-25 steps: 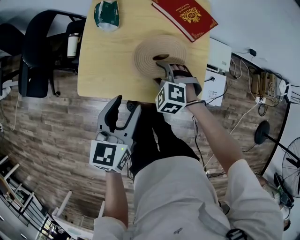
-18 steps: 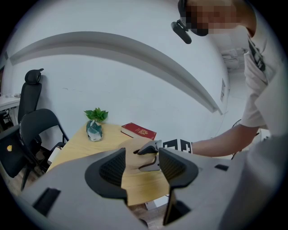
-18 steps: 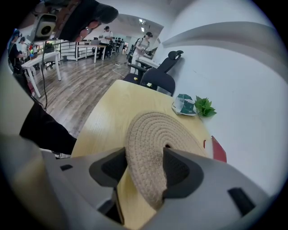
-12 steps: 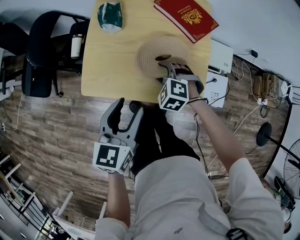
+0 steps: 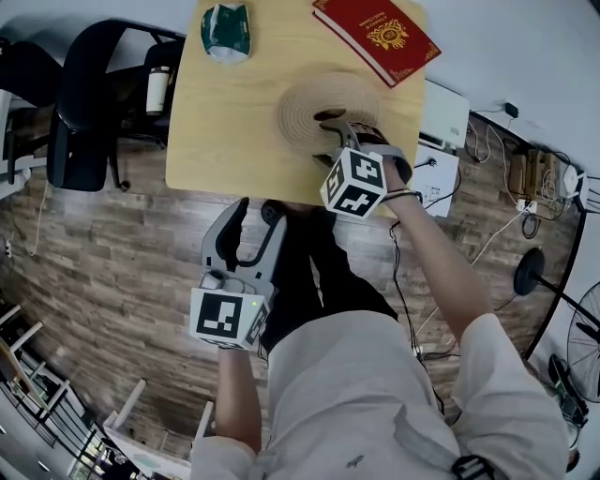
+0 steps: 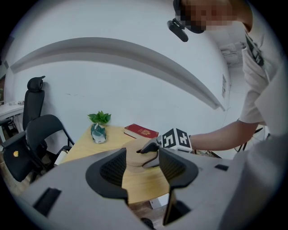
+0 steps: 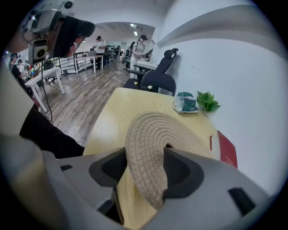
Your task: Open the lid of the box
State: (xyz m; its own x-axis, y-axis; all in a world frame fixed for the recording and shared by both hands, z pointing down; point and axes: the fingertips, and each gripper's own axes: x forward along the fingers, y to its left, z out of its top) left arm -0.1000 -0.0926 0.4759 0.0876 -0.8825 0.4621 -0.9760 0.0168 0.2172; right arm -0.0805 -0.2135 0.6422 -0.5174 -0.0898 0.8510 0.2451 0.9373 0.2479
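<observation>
A round woven lid (image 5: 314,103) lies on the light wooden table (image 5: 225,122) near its front right corner. My right gripper (image 5: 349,133) reaches down onto the lid's near edge and is shut on it. In the right gripper view the coiled lid (image 7: 157,130) fills the gap between the pads of the right gripper (image 7: 141,168), its near rim raised toward the camera. My left gripper (image 5: 256,211) hangs open over the floor in front of the table, nothing in it. The left gripper view shows the left gripper (image 6: 141,166) aimed at the table and at the right gripper (image 6: 150,148) on the lid.
A red book (image 5: 375,33) lies at the table's far right, a small potted plant (image 5: 225,28) at its far left. A black office chair (image 5: 80,112) stands left of the table. A white box (image 5: 441,112) and cables (image 5: 487,141) sit on the floor to the right.
My right gripper has tilted slightly while staying on the lid's edge. The left gripper has hardly moved. The head view has shifted a little.
</observation>
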